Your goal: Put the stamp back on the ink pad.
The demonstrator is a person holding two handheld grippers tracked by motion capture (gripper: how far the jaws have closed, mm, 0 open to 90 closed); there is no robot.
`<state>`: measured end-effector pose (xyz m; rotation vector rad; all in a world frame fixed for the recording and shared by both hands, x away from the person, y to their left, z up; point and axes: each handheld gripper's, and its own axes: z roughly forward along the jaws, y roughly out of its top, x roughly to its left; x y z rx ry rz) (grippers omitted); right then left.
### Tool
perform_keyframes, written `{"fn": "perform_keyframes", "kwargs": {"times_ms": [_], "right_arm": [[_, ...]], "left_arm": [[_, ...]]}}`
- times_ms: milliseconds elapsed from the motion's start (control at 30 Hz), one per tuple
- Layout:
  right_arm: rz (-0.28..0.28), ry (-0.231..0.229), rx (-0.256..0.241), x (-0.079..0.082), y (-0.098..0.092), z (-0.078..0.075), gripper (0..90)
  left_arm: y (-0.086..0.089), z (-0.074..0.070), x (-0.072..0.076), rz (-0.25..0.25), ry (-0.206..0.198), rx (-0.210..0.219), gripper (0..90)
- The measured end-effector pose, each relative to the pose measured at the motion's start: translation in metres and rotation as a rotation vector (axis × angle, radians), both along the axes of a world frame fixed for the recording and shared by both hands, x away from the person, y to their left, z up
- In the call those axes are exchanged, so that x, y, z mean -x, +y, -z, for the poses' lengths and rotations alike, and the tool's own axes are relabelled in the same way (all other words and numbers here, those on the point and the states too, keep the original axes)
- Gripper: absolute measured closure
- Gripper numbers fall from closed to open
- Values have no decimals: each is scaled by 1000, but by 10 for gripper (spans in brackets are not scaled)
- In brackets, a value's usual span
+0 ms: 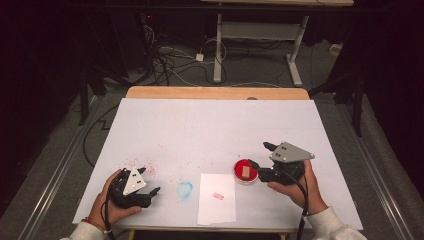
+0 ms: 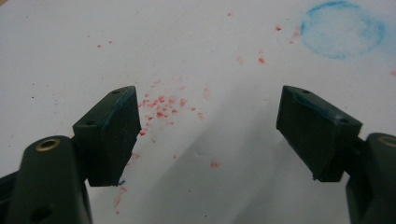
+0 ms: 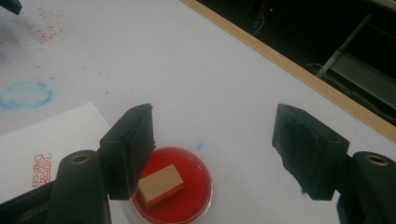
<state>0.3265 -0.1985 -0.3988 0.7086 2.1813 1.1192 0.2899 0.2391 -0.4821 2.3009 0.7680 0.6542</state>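
A round red ink pad (image 1: 245,171) (image 3: 187,196) lies on the white table cover, with a small tan wooden stamp block (image 1: 246,172) (image 3: 160,185) resting in it. My right gripper (image 1: 261,155) (image 3: 215,144) hovers just right of the pad, open, nothing between its jaws. A white sheet of paper (image 1: 217,198) (image 3: 37,140) lies left of the pad and bears a small red stamp mark (image 1: 218,195) (image 3: 41,169). My left gripper (image 1: 148,181) (image 2: 210,135) stands open at the table's front left, above red ink specks (image 2: 161,107).
A blue ring stain (image 1: 184,189) (image 2: 342,29) (image 3: 24,94) marks the cover between the left gripper and the paper. Red specks (image 1: 135,164) are scattered near the left hand. The wooden table edge (image 1: 215,93) runs along the back, with cables and a desk frame beyond.
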Motion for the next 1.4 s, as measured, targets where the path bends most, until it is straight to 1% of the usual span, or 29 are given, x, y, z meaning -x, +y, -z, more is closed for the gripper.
{"fn": "perform_keyframes", "kwargs": {"times_ms": [67, 200, 267, 367, 433, 500, 567, 633, 667, 733, 833, 867, 900, 933, 1000, 1100, 1133, 1167, 1400], "right_arm": [[9, -7, 8, 2, -2, -1, 299], [21, -19, 8, 7, -8, 0, 292], [31, -29, 25, 11, -11, 1, 291], [63, -44, 35, 15, -19, 5, 282], [71, -39, 20, 18, -25, 10, 272], [94, -44, 18, 20, -31, 15, 269], [98, -37, 5, 21, -38, 22, 257], [116, -52, 22, 23, -43, 28, 243], [121, -51, 24, 24, -45, 31, 234], [130, -46, 11, 26, -52, 38, 222], [156, -48, 21, 31, -61, 49, 189], [161, -47, 16, 33, -64, 53, 182], [163, -35, 7, 35, -66, 55, 177], [161, -33, 10, 37, -68, 58, 174], [167, -34, 25, 40, -69, 62, 170], [171, -32, 32, 44, -69, 65, 169], [171, -29, 33, 44, -69, 66, 170], [163, -29, 37, 43, -69, 66, 169], [164, -24, 38, 40, -68, 67, 171]], "left_arm": [[0, 0, 0, 1, 0, 1, 208], [0, 0, 0, -1, -1, 8, 208], [0, -1, -1, -3, -1, 13, 208], [-1, 0, -1, 0, 1, 14, 208], [-1, -1, -2, 2, 0, 16, 208], [-1, -1, -3, 0, -3, 19, 208], [-1, -2, -3, -1, -5, 23, 208], [-1, -1, -3, 0, -2, 17, 208], [-1, -1, -2, 1, -2, 15, 208], [-1, -1, -1, 2, -3, 10, 208], [-1, -3, 1, 1, -11, 19, 208], [-1, -3, 2, 1, -14, 21, 208], [0, -3, 3, 3, -13, 15, 208], [0, -3, 4, 4, -14, 16, 207], [-1, -4, 4, 6, -16, 19, 207], [-2, -4, 4, 10, -18, 14, 207], [-2, -4, 4, 11, -16, 11, 207], [-2, -3, 3, 6, -15, 17, 206], [-2, -2, 2, 4, -9, 13, 206]]}}
